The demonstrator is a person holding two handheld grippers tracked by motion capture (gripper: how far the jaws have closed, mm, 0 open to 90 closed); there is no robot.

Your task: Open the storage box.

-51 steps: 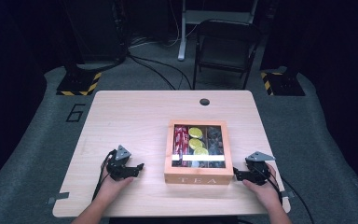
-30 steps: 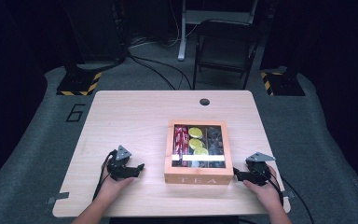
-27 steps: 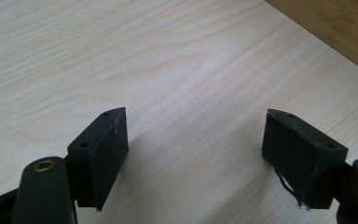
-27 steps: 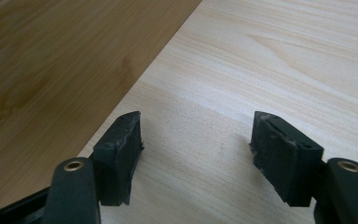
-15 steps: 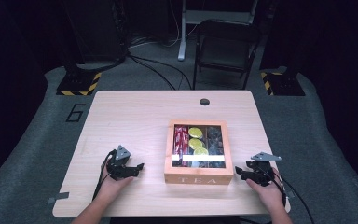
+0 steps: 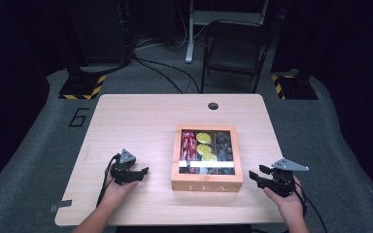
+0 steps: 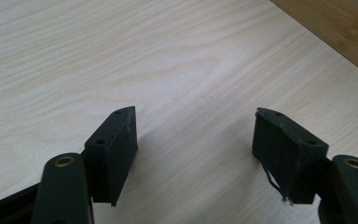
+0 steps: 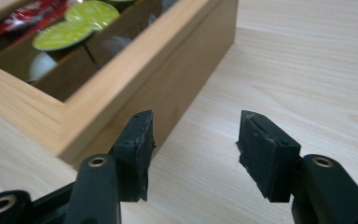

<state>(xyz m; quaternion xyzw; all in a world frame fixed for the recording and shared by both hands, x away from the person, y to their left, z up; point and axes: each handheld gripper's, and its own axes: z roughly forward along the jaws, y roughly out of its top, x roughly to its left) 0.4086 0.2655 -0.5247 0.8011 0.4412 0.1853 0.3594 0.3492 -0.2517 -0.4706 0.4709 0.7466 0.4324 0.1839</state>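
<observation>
- The right gripper is narrowing its jaws, which have just been closing with nothing between them; in the right gripper view its fingers are still standing apart over bare wood, gripping nothing.
- That hand is lifting a little compared with a second ago and is sitting just right of the box, near its near right corner; this is looking like the lead-in to a reach for the box or its lid.
- The left gripper is also closing its jaws slightly, empty; in the left gripper view its fingers are standing wide over the table.
- The left hand is keeping its place, near the box's left side but apart from it.
- The box, marked TEA, is resting right of the table's centre, its window showing red packets and green pods.
- Room is lying open far and left; the table's near and right edges are running close to the right hand.
</observation>
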